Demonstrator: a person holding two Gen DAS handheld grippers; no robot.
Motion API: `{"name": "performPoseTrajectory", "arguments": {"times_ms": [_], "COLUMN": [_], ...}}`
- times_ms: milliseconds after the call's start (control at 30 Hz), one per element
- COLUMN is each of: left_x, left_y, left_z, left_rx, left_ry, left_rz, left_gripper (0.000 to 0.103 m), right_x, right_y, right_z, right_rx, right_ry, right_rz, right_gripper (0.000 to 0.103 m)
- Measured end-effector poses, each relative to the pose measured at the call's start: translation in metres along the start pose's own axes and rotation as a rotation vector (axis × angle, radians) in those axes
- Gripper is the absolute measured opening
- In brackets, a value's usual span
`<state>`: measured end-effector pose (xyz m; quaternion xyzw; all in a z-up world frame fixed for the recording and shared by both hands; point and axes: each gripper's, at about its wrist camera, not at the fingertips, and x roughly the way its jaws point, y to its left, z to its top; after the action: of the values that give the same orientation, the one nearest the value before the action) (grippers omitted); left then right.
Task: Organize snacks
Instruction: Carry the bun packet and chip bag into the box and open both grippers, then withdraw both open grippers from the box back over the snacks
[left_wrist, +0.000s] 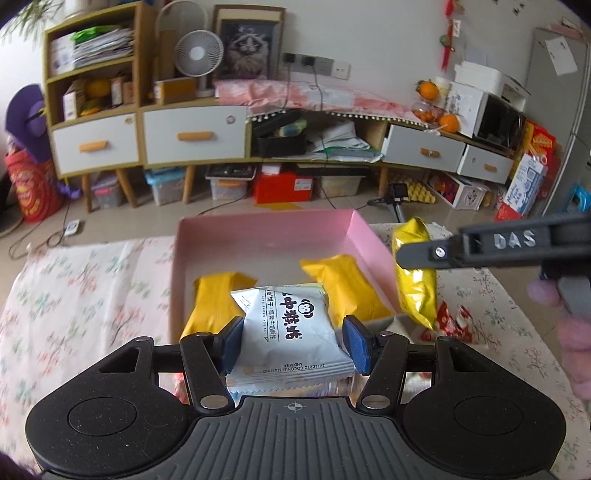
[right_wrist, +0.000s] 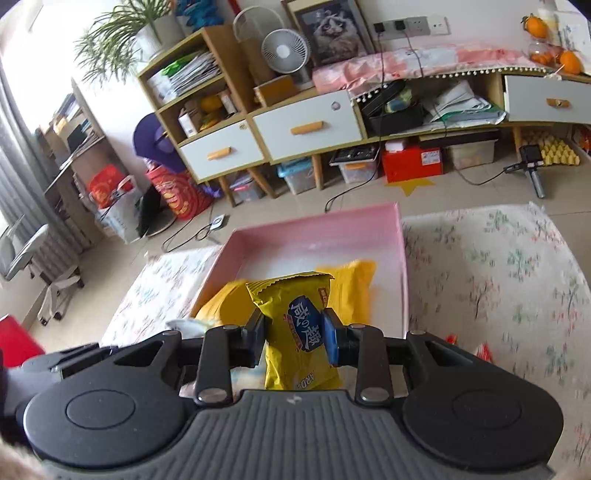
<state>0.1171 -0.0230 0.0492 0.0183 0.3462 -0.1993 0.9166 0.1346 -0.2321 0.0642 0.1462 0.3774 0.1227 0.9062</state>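
The left gripper (left_wrist: 291, 341) clamps a white coconut-milk biscuit packet (left_wrist: 290, 328) above the near edge of the pink box (left_wrist: 266, 229), where two orange-yellow packets (left_wrist: 345, 290) lie. The right gripper (right_wrist: 294, 334) pinches a yellow snack bag (right_wrist: 295, 325) beside the box, over the floral tablecloth (right_wrist: 498, 266).

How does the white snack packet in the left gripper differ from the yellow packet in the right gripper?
The white packet is pale, wide and square; the yellow packet is glossy gold and narrower. The left gripper holds its jaws wider than the right gripper. Both are sealed, gripped, and near the pink box.
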Motion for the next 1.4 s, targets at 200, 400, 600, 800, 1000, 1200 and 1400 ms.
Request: {"name": "performPoseTrajectory", "arguments": {"times_ms": [200, 400, 600, 800, 1000, 1200, 1400], "left_x": [0.038, 0.076, 0.106, 0.129, 0.137, 0.135, 0.126], "left_y": [-0.003, -0.002, -0.003, 0.000, 0.003, 0.006, 0.006], "left_z": [0.011, 0.025, 0.041, 0.046, 0.047, 0.047, 0.049], "left_rx": [0.016, 0.030, 0.035, 0.031, 0.030, 0.034, 0.046], "left_ry": [0.015, 0.029, 0.032, 0.053, 0.051, 0.049, 0.048], "left_rz": [0.008, 0.033, 0.052, 0.078, 0.088, 0.079, 0.078], "left_gripper": [0.056, 0.056, 0.056, 0.056, 0.057, 0.067, 0.074], "right_x": [0.024, 0.043, 0.062, 0.072, 0.079, 0.079, 0.074], "right_y": [-0.017, -0.029, -0.033, -0.034, -0.033, -0.031, -0.026], "right_z": [0.015, 0.027, 0.039, 0.044, 0.044, 0.047, 0.050], "right_rx": [0.016, 0.017, 0.000, 0.007, 0.000, 0.010, 0.010], "right_ry": [0.009, 0.018, 0.033, 0.038, 0.047, 0.039, 0.036], "right_rz": [-0.042, -0.080, -0.098, -0.098, -0.103, -0.087, -0.090], "right_gripper": [0.029, 0.029, 0.029, 0.029, 0.029, 0.040, 0.057]}}
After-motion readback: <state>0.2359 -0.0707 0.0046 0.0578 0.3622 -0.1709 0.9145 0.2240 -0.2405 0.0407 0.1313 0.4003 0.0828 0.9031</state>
